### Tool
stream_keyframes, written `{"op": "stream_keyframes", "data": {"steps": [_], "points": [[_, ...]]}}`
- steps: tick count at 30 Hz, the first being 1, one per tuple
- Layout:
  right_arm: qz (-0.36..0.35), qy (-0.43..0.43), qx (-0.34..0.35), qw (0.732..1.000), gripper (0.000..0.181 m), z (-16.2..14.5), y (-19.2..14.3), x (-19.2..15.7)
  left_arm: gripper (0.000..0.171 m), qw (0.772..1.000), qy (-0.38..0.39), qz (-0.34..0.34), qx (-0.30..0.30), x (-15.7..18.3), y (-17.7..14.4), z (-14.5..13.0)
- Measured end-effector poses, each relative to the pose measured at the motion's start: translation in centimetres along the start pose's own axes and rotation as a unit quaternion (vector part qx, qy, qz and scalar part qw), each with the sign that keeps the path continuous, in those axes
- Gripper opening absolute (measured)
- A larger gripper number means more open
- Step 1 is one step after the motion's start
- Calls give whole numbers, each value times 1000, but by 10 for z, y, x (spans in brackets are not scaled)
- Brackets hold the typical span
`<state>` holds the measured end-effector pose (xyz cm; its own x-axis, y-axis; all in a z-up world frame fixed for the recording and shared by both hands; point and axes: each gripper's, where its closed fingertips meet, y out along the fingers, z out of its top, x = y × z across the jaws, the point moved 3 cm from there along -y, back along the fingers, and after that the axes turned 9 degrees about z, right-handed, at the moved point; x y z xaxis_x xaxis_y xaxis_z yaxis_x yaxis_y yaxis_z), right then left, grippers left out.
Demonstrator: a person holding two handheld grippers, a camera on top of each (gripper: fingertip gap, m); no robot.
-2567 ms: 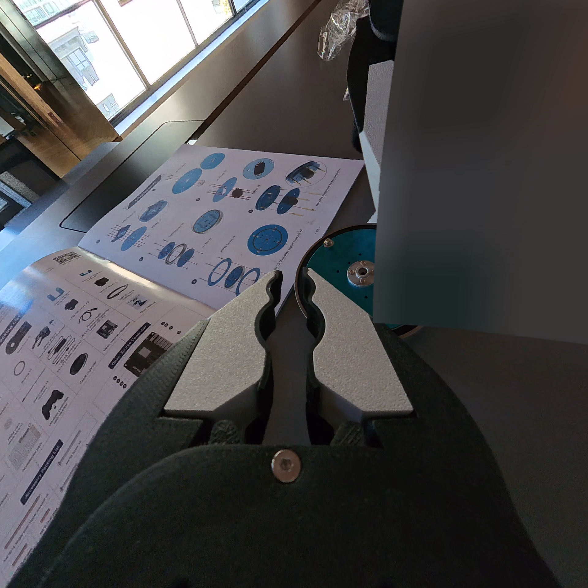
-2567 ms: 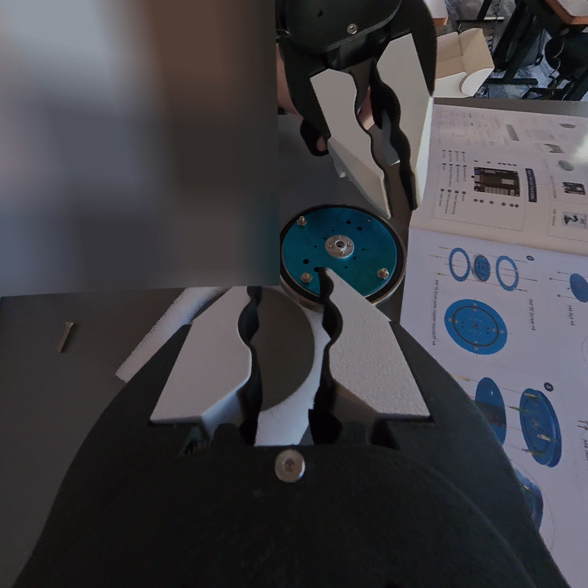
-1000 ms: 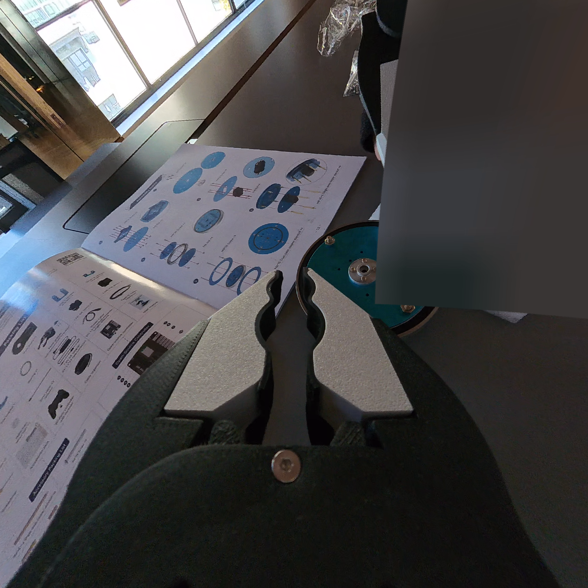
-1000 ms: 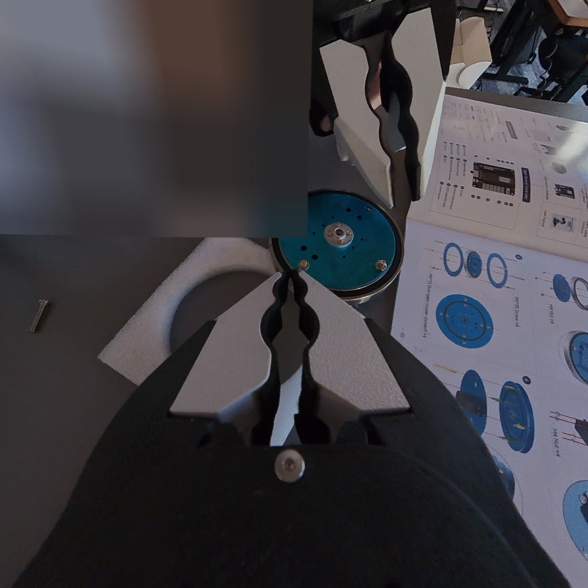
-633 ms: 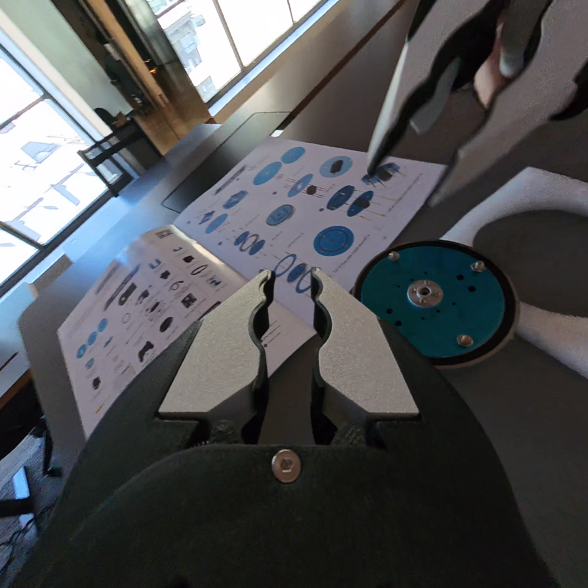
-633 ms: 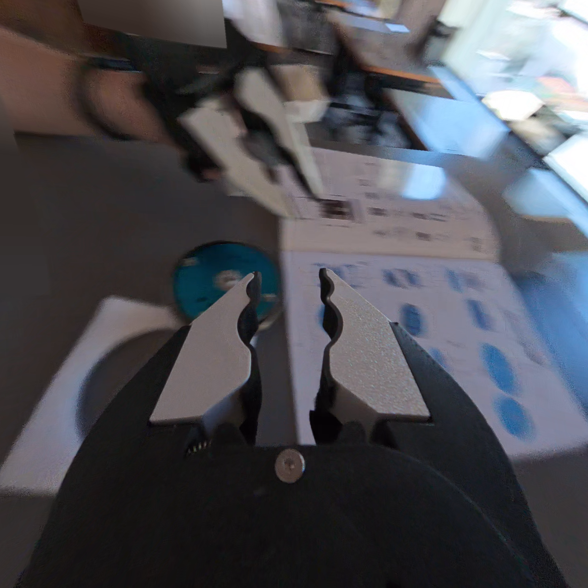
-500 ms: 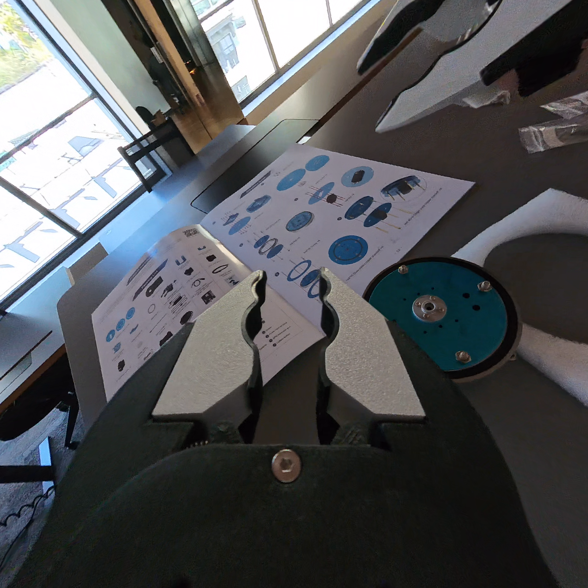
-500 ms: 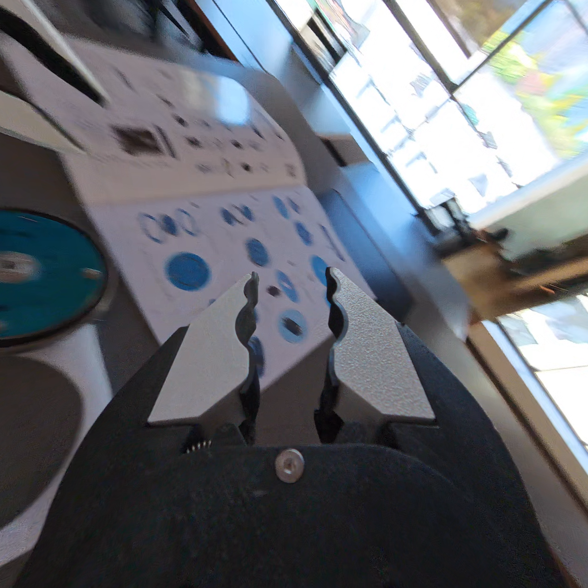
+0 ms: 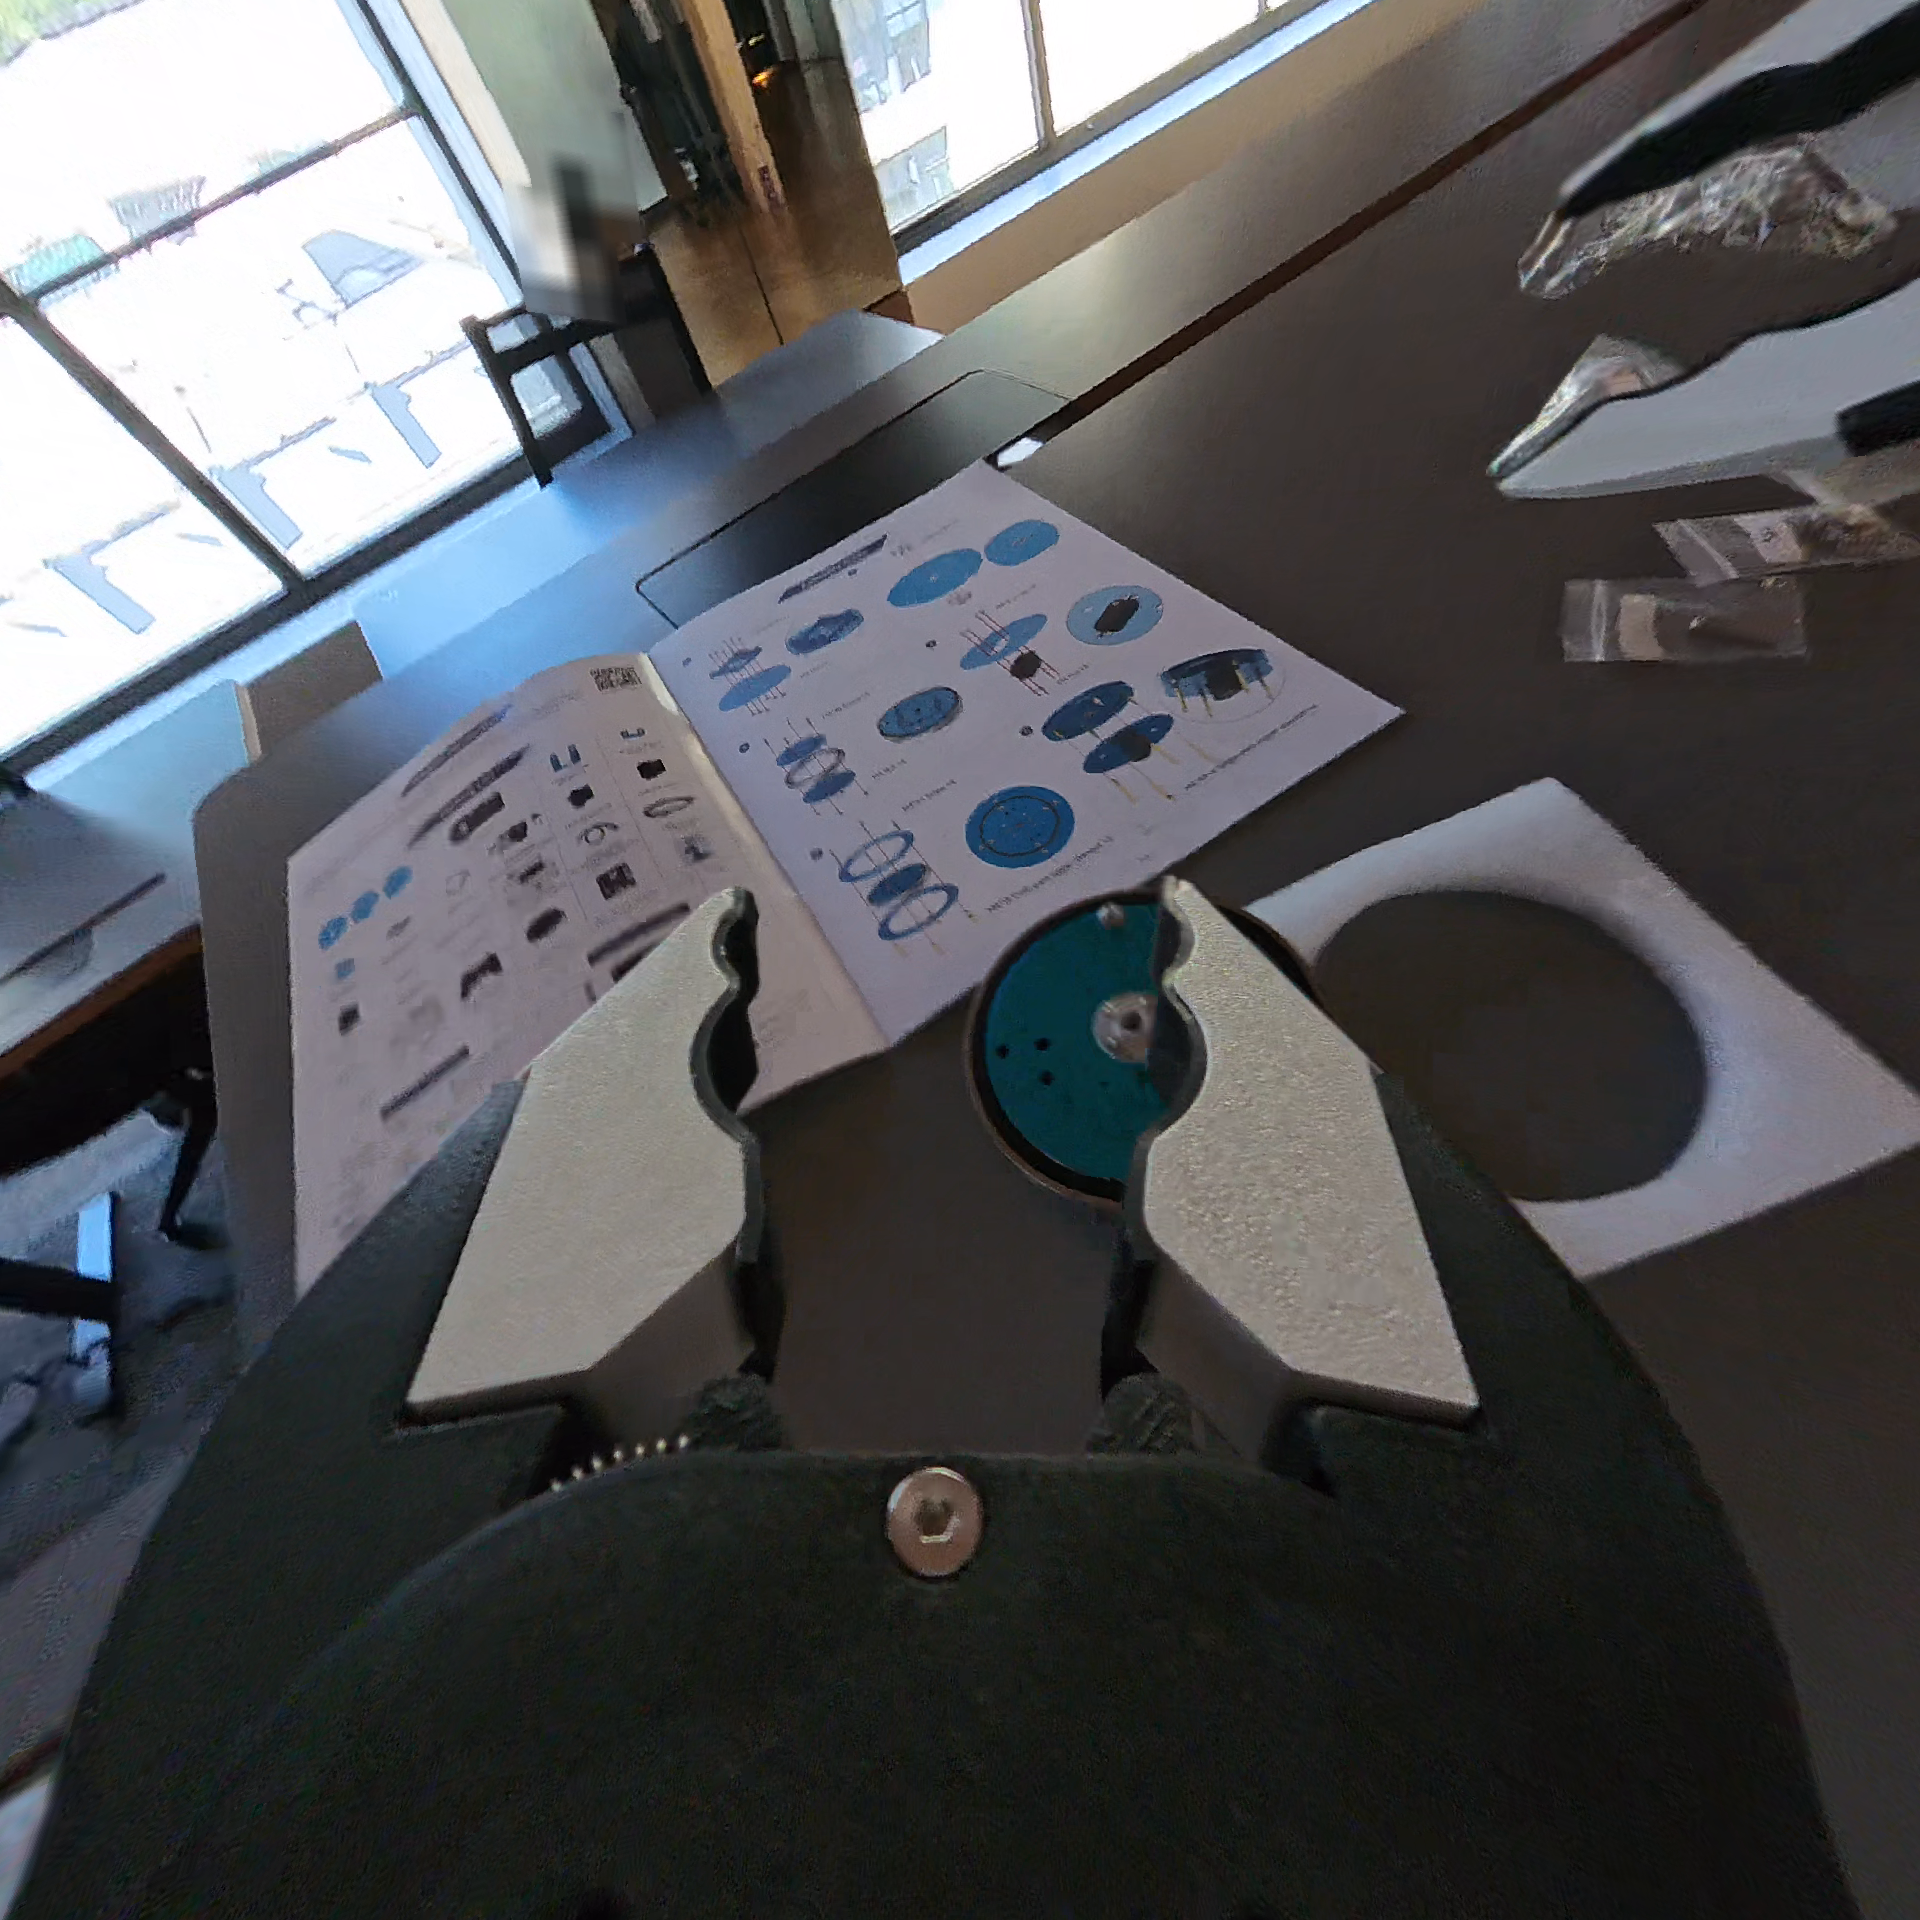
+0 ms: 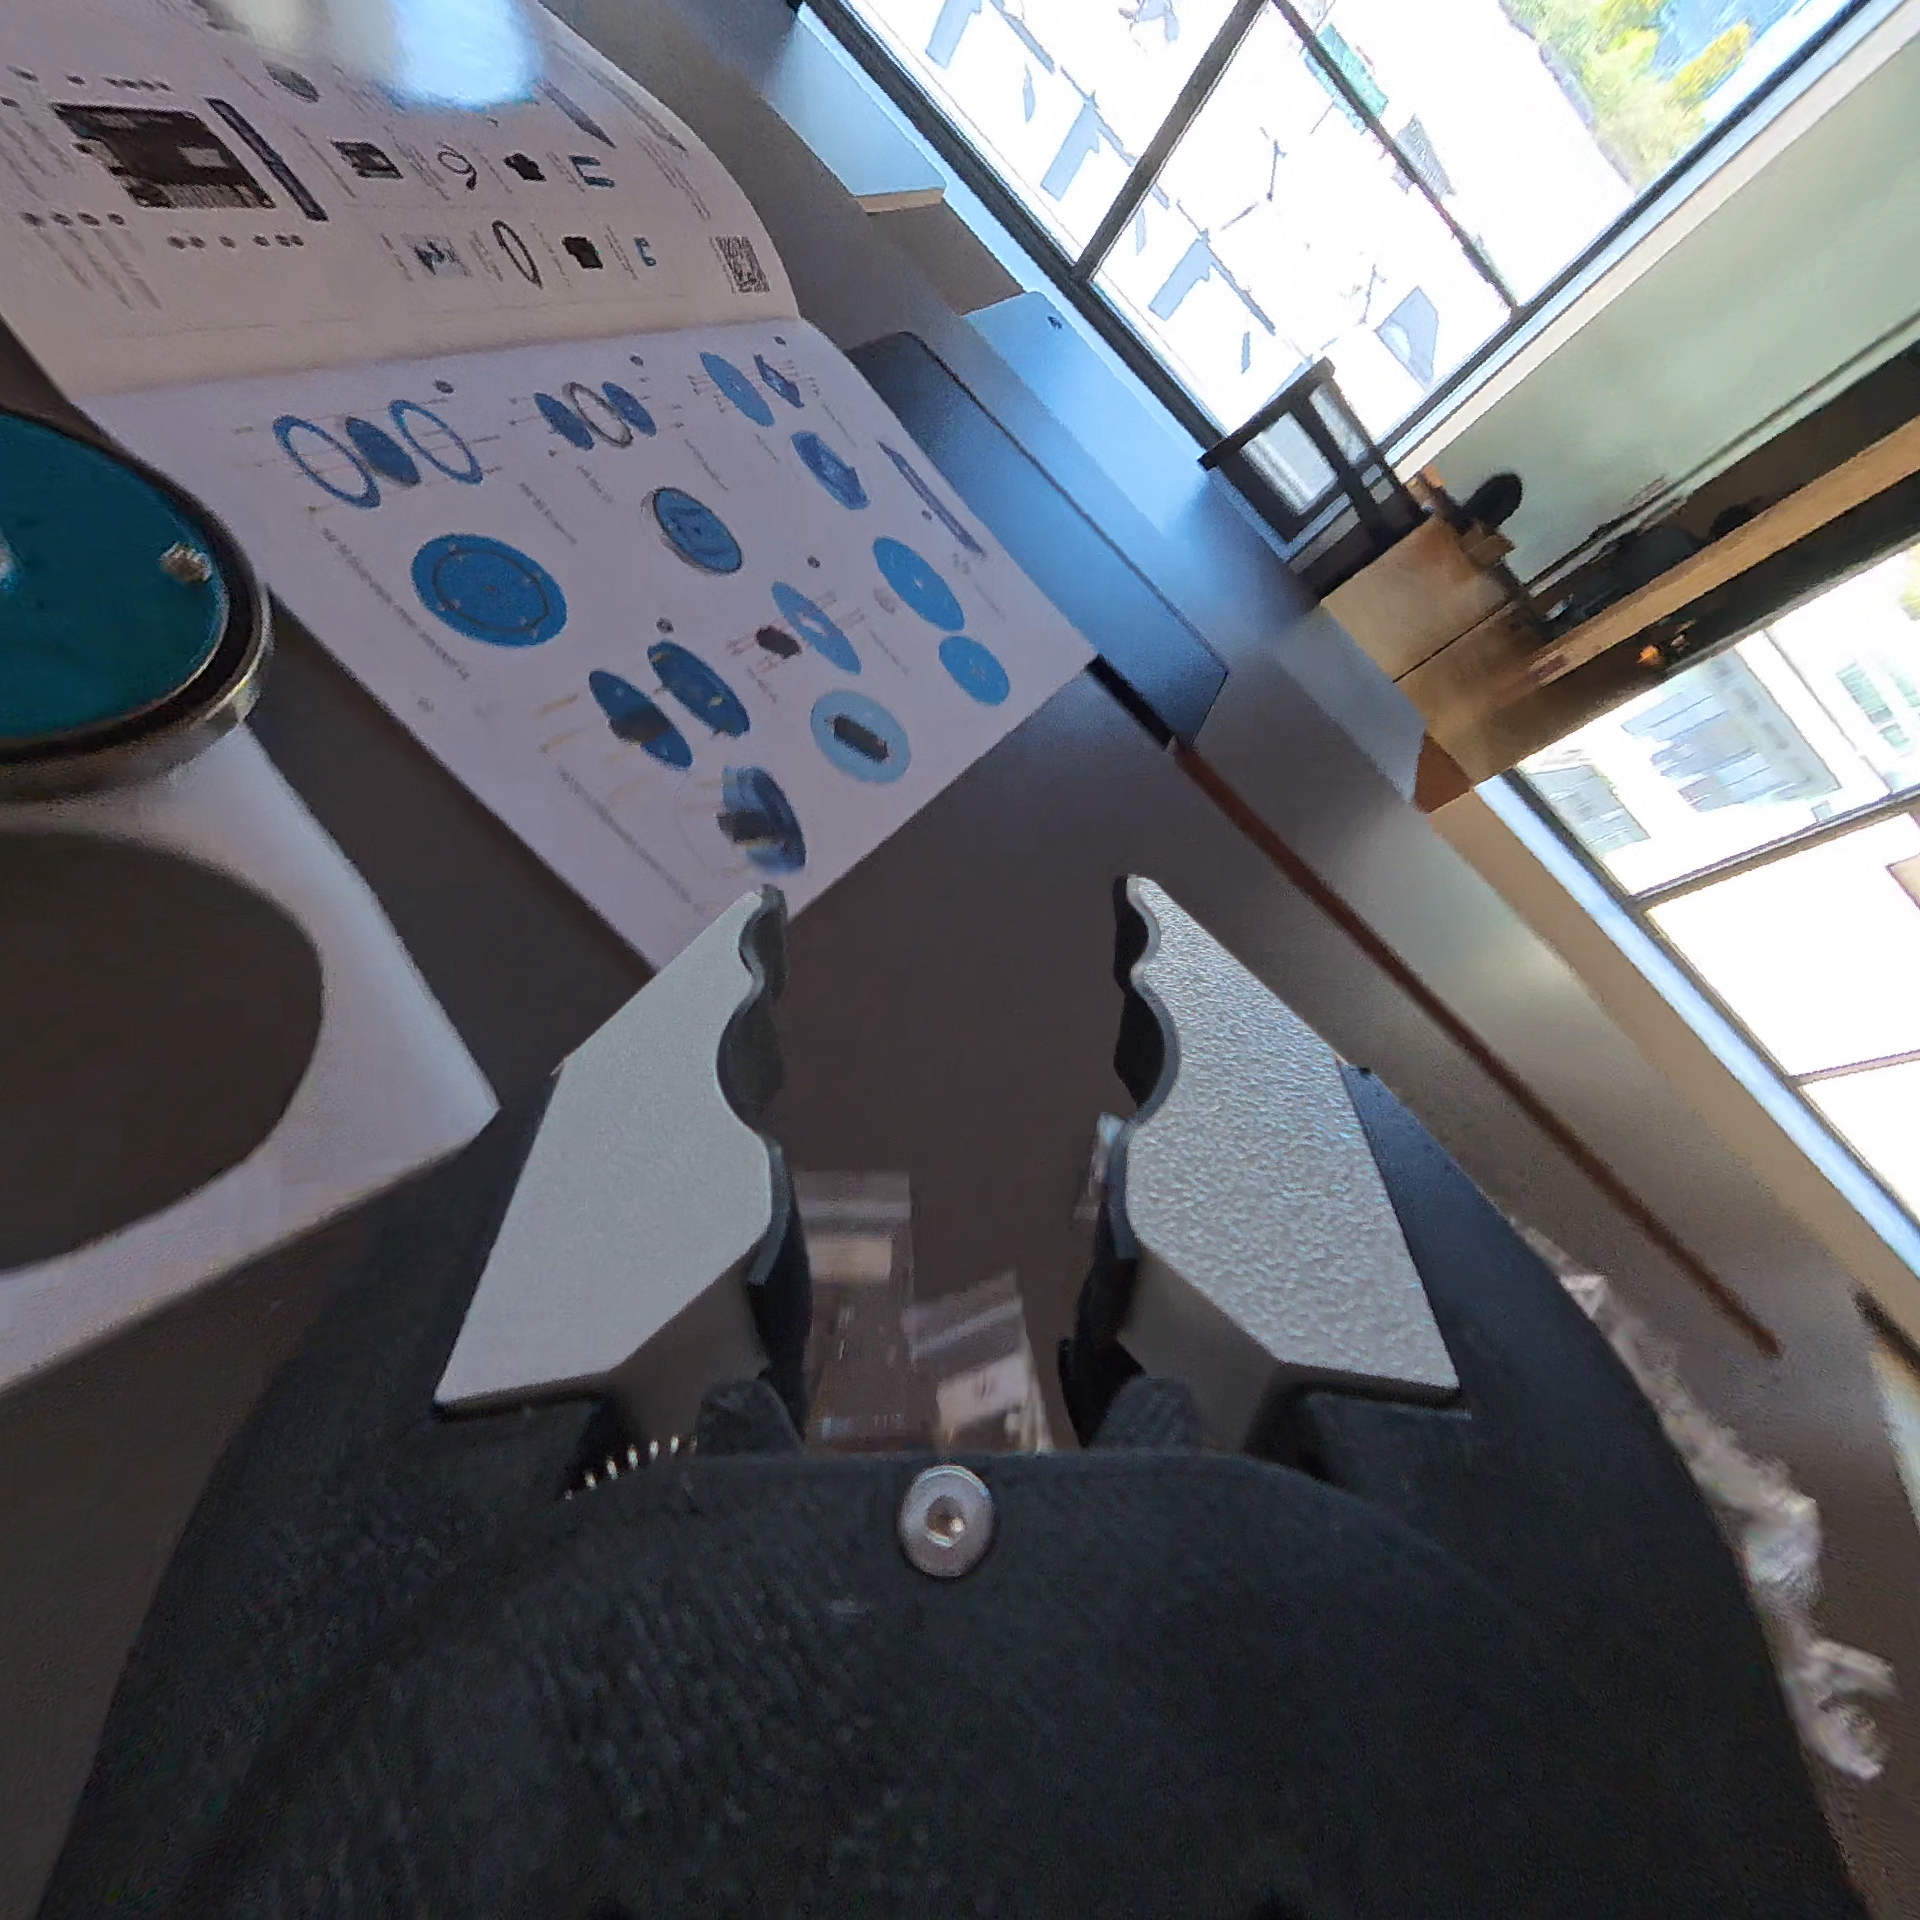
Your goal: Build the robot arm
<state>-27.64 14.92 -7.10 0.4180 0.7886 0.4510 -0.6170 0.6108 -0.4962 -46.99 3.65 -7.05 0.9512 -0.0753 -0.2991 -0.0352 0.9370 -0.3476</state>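
Left wrist view: left claw (image 9: 951,914) gapes wide, empty, above disc (image 9: 1060,1049). Right claw (image 10: 948,914) wide, empty, over bags (image 10: 914,1340).

Glossy paper booklet (image 9: 831,790), a blue metal disc (image 9: 1060,1049) and white foam (image 9: 1766,1049) lie on the matt dark worktop (image 9: 1351,499); grainy grey claw fingers (image 9: 623,1174).

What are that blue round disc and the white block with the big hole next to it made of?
The blue disc looks like anodised metal: even satin sheen, drilled holes, a silvery hub and rim. The white block looks like packing foam: matte, soft-edged, with a cleanly cut round hole. Neither can be confirmed by sight.
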Motion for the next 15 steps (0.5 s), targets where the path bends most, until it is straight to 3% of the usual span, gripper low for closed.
{"op": "stream_keyframes", "data": {"steps": [3, 8, 12, 15], "points": [[4, 45, 22, 999, 64, -30, -34, 3, 92, 998, -45, 30, -22, 21, -29, -15], [13, 82, 63, 995, 79, -75, -91, -3, 101, 992, -75, 97, -14, 76, -79, -33], [55, 136, 154, 977, 110, -96, -140, -14, 113, 985, -102, 140, -1, 124, -106, -26], [76, 132, 178, 972, 124, -111, -166, -27, 131, 976, -77, 202, -2, 139, -113, -16]]}}
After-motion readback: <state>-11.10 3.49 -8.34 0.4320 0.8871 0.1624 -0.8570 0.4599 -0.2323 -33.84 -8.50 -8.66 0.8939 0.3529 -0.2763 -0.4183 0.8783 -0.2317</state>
